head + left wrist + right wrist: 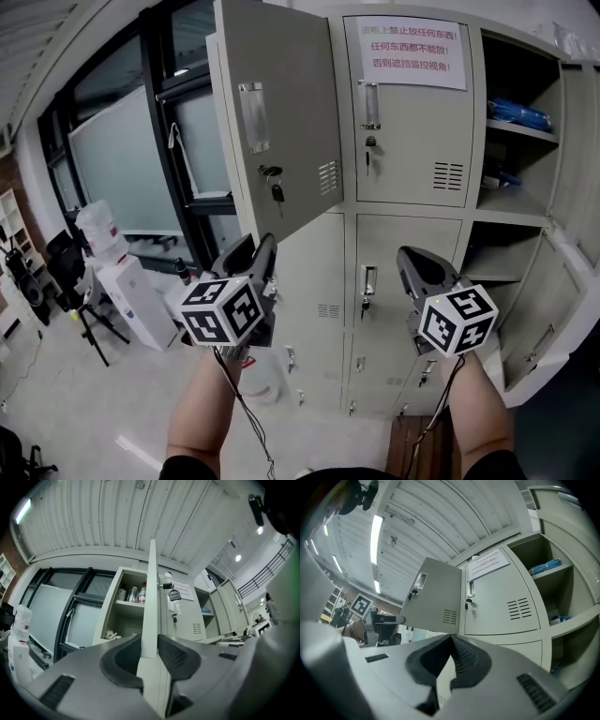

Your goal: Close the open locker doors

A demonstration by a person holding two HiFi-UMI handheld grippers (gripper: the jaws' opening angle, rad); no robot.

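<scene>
Head view: reaching the left gripper [265, 246] up to the bottom edge of the open locker door [281, 112], swung out at the upper left of the lockers [403, 141], holding the right gripper [405, 255] to the right, apart. Left gripper view: clamping that door's thin edge between both pads [176, 656]. Right gripper view: pressing jaws together, empty, facing the door.

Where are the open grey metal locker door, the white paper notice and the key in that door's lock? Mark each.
open grey metal locker door [281, 103]: head view, middle of its outer face.
white paper notice with red print [412, 52]: head view, sheet's centre.
dark key in that door's lock [277, 193]: head view, hanging end.
</scene>
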